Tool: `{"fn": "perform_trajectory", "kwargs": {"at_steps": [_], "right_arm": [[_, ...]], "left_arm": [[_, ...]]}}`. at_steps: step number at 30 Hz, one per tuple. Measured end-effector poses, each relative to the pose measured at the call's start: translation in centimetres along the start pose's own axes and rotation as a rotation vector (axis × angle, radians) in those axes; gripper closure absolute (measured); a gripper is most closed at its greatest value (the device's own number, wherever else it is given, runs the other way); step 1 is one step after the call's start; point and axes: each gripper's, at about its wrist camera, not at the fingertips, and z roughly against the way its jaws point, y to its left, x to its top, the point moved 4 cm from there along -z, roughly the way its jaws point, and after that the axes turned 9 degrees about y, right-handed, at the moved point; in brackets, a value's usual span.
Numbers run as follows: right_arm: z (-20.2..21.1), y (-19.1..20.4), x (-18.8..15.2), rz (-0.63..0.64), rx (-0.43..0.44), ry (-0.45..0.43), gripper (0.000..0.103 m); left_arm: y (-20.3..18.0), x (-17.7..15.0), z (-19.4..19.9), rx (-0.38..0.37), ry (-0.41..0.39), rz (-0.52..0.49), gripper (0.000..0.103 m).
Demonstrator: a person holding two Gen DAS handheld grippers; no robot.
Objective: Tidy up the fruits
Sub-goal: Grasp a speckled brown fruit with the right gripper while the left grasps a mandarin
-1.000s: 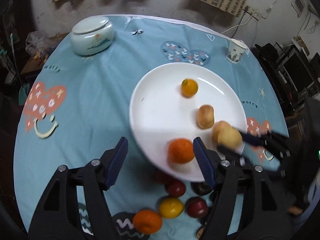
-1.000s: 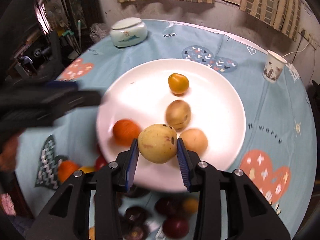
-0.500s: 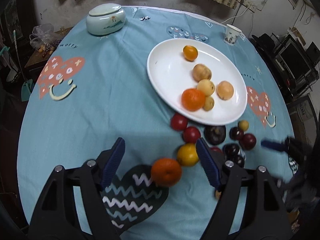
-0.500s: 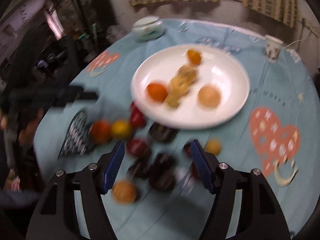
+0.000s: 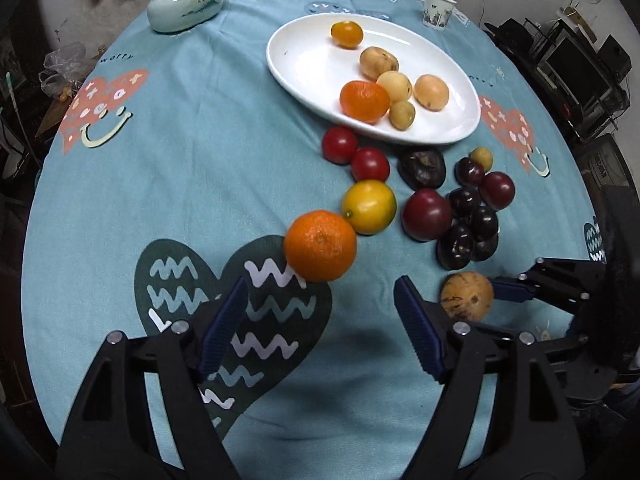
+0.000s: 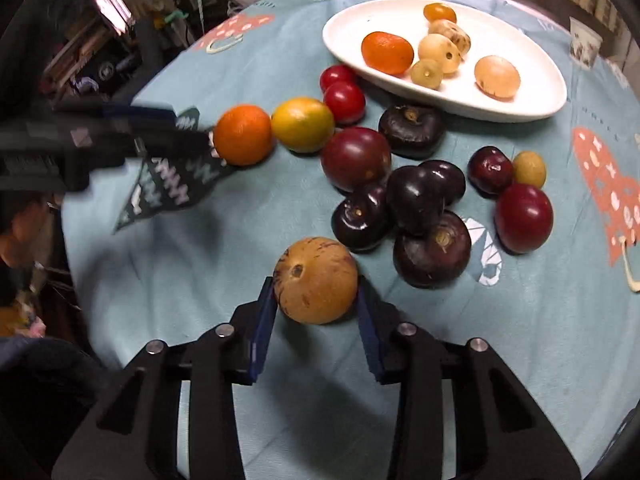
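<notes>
Here the right hand-held gripper (image 6: 316,304) closes on a tan fruit (image 6: 316,280) — table-level

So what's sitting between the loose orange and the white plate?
In the left wrist view: from the orange, a yellow fruit, then two red tomatoes in a line up to the plate.

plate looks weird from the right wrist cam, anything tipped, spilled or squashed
Nothing is spilled or squashed. The white plate only looks stretched by the fisheye; its six fruits sit inside the rim. The other fruits lie loose on the tablecloth below it. The right gripper is closing around a speckled tan fruit.
</notes>
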Motion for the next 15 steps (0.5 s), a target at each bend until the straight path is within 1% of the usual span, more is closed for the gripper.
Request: {"fn": "perform_trajectory", "kwargs": {"at_steps": [2,4,8,9,10,11,13,14,15], "right_arm": [[0.7,0.2,-0.3,0.003,0.006,-0.009,0.065],[1.5,0.0,-0.8,-0.019,0.037,-0.016,0.065],[2.1,-0.7,-1.8,-0.066,0.036,-0.026,0.065],[2.3,-0.8,-2.0,-0.074,0.039,-0.027,0.065],[2.4,-0.8,-2.2,-0.076,0.039,-0.025,0.065],[2.4,-0.6,-2.4,-0.076,0.037,-0.026,0.065],[2.8,-1.2,-2.6,-0.080,0.038,-0.030,0.065],[2.9,-1.1,-2.7,-0.080,0.036,-0.032,0.065],[2.9,-1.0,-2.8,-0.081,0.035,-0.033,0.065]], "left_arm": [[-0.1,0.2,-0.6,0.003,-0.002,-0.002,0.026],[-0.1,0.6,-1.3,0.005,0.001,0.002,0.026],[0.1,1.4,-3.0,0.032,0.020,0.006,0.028],[0.2,1.5,-3.6,0.050,0.032,-0.001,0.035],[0.2,1.6,-4.1,0.051,0.049,-0.010,0.052],[0.0,1.7,-4.3,0.024,0.058,-0.014,0.059],[-0.4,1.8,-3.8,0.056,0.051,-0.013,0.060],[-0.6,1.8,-3.5,0.061,0.045,-0.019,0.060],[-0.9,1.8,-2.9,0.050,0.032,-0.025,0.060]]}}
